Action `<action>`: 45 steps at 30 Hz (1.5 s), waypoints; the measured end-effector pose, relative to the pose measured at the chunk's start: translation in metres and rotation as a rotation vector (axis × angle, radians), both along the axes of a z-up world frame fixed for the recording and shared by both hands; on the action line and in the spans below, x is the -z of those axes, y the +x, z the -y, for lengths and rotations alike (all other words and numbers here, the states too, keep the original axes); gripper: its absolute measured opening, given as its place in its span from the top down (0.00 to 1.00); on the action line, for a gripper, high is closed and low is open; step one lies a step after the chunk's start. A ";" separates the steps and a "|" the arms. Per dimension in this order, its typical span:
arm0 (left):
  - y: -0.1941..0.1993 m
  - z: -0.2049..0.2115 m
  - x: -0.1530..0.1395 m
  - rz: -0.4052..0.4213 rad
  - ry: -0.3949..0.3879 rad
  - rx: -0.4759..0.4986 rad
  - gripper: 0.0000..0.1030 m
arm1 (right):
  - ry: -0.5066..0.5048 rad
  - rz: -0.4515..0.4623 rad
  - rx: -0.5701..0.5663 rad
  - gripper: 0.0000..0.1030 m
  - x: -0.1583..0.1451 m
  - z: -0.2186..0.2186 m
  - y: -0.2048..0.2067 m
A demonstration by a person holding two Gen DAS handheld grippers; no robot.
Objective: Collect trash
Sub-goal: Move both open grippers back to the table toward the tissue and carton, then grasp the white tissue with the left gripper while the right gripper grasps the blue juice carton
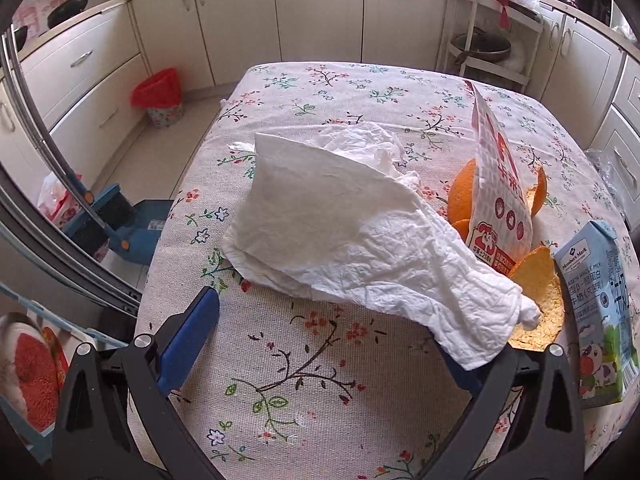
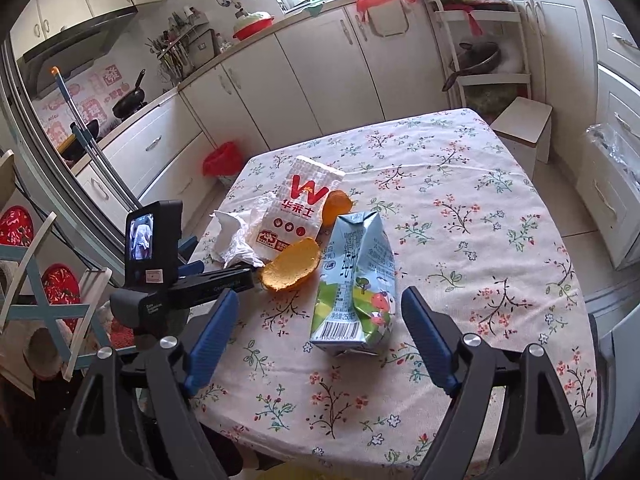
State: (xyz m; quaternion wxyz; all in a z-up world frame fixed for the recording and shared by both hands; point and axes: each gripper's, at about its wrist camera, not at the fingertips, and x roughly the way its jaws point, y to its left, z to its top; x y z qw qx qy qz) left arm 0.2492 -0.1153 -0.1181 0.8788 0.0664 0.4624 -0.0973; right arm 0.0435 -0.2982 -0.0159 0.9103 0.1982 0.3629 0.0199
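Crumpled white napkin (image 1: 360, 240), curled orange peel (image 2: 290, 266), dented milk carton (image 2: 356, 280)

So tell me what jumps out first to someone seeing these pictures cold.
The crumpled white paper towel fills the left wrist view, draped over the left gripper's right finger, jaws open. Beside it on the floral tablecloth stand a red-and-white snack bag and orange peels. Nearest the open right gripper stands a dented blue milk carton.
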 end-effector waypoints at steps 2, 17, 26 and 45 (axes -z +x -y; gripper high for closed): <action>0.000 0.000 0.000 0.000 0.000 0.000 0.06 | 0.008 -0.004 0.006 0.21 0.001 0.001 -0.001; 0.000 0.000 0.000 0.000 0.000 0.000 0.06 | -0.025 -0.070 0.010 0.21 0.022 -0.006 -0.012; 0.000 0.000 0.000 0.000 0.000 0.000 0.06 | -0.009 -0.046 0.028 0.21 0.018 -0.001 -0.016; 0.000 0.000 0.000 0.000 0.000 0.000 0.06 | -0.047 -0.039 -0.002 0.21 0.019 0.000 -0.012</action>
